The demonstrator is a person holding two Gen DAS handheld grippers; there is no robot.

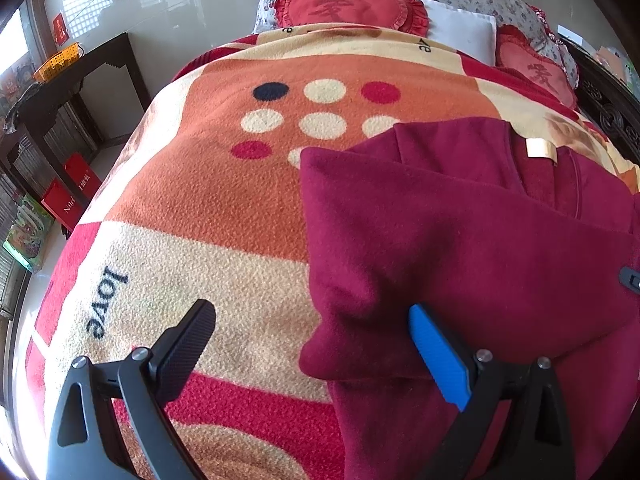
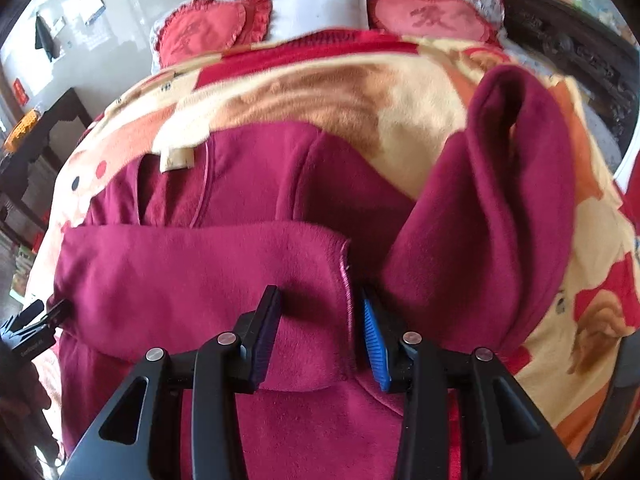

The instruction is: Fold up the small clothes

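maroon fleece garment (image 2: 224, 272) lies on the bed's patterned blanket (image 1: 224, 208), one sleeve folded across the body, the other sleeve (image 2: 516, 216) bunched up on the right. right hand-held gripper (image 2: 316, 336) jaws part open, straddling the folded sleeve's cuff edge, not pinching. left hand-held gripper (image 1: 312, 348) jaws wide apart over the garment's left edge, holding nothing.

Both of your wrist cameras looked steeply down along their claws, close over the bed (image 1: 208, 200). The left view sat at the maroon garment's (image 1: 460, 248) left edge, the right above its middle; they shared it and the pillows (image 2: 320, 8).
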